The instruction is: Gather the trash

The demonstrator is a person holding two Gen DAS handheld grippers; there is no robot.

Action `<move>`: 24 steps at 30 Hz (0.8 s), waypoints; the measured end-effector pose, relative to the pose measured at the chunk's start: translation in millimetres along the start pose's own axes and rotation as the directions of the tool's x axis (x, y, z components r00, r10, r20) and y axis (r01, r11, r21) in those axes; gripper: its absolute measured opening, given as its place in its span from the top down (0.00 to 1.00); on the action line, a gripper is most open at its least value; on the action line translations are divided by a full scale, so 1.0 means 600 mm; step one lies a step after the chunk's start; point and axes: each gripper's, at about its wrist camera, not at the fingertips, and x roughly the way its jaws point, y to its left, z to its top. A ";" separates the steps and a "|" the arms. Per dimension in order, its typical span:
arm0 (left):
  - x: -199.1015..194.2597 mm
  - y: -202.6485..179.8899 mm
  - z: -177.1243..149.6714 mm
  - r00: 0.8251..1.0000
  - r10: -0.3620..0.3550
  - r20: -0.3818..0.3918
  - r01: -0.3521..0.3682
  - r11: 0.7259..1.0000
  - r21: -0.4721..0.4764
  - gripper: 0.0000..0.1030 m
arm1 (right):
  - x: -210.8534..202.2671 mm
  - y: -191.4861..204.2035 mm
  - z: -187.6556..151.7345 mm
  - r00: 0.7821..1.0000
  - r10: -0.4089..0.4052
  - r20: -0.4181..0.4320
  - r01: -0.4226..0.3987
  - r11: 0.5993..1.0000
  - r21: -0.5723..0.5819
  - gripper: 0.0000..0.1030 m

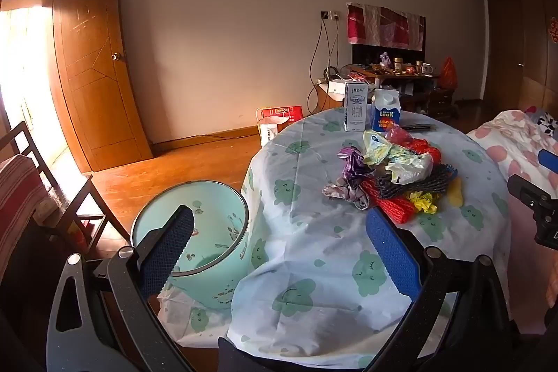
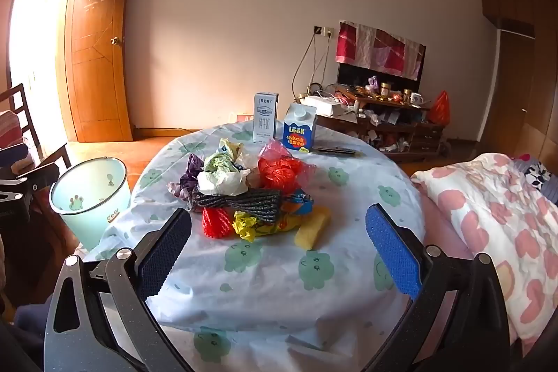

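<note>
1. Mint-green trash bin [image 2: 89, 194]: stands on wood floor just beside counter's left edge, mouth up; looks empty as far as inside shows. Drop-off pt for all items.
2. Counter [image 2: 279, 285]: round, covered w/ pale cloth printed w/ green clouds.
3. Trash pile [image 2: 244, 194]: mid-counter, tight heap. Incl. crumpled white/green wrapper on top, purple wrapper at left, red net bundle at back right, dark net across middle, smaller red net + yellow wrapper at front, yellow sponge-like block [image 2: 313, 229] at front right, touching pile edge.
4. Two cartons behind pile, upright, apart from it: grey-white milk carton [image 2: 265, 117], blue carton [image 2: 300, 128]. Whether they count as trash: can't tell.
5. Left gripper [image 1: 279, 239]: released, jaws spread wide, nothing between; hovers over counter's near-left edge, bin on its left side, pile ahead-right.
6. Right gripper [image 2: 279, 239]: released, jaws wide, empty; aimed at pile's front, tilted down.
7. Step in hand (judged): first pick, nothing collected yet.
8. How to do well (judged):
   - Start w/ loose front items (yellow block, yellow wrapper) so heap isn't dragged.
   - Close on one item only; nets may snag neighbours.
   - Keep fingertips off the cloth, else it bunches + shifts cartons.
   - Left gripper is nearer the bin: suits carry/drop. Release only when fully over bin mouth.
</note>
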 end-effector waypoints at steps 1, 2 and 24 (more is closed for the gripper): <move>-0.001 0.000 0.000 1.000 0.001 0.008 -0.001 1.000 -0.001 0.06 | 0.001 0.000 0.000 1.000 -0.002 -0.002 0.002 1.000 0.000 0.05; -0.001 0.000 0.000 1.000 0.001 0.008 -0.001 1.000 -0.001 0.06 | 0.001 0.000 0.000 1.000 -0.002 -0.002 0.002 1.000 -0.001 0.05; 0.003 0.012 0.001 1.000 0.003 0.009 -0.003 1.000 0.001 0.06 | 0.010 0.000 -0.005 1.000 0.002 -0.021 -0.002 1.000 0.000 0.05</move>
